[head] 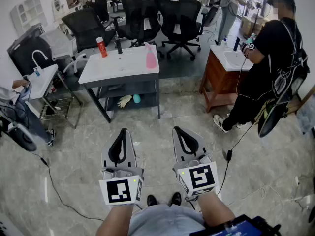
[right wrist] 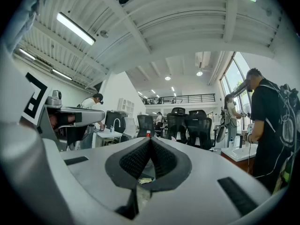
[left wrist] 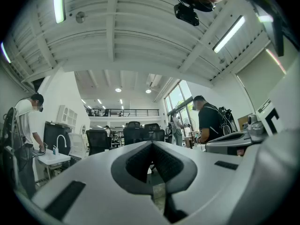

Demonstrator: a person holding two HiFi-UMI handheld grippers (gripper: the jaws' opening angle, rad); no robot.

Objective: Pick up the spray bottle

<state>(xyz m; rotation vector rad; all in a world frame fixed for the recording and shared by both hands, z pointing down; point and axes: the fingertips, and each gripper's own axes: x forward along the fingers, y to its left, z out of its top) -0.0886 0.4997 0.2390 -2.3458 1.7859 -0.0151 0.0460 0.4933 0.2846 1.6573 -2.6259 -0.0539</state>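
1. My left tongs (head: 123,131) are pressed together with nothing between them. They are held about level over the grey marble floor (head: 74,156).
2. My right tongs (head: 176,129) are also pressed together and empty. They sit just beside the left pair, and both point toward the bench (head: 98,72).
3. The spray bottle (head: 151,56) is pink and stands upright on the white bench top by its right edge, well apart from both tongs.
4. A red bottle (head: 101,47) stands upright toward the bench's left rear, and a black tap (head: 118,45) rises between the two bottles.
5. On the shelf under the bench lie a pale glove (head: 124,101) and a small teal thing (head: 137,99).
6. Black office chairs (head: 182,16) stand behind the bench.
7. To the right, a person in black (head: 270,58) stands at a wooden washstand (head: 216,77).
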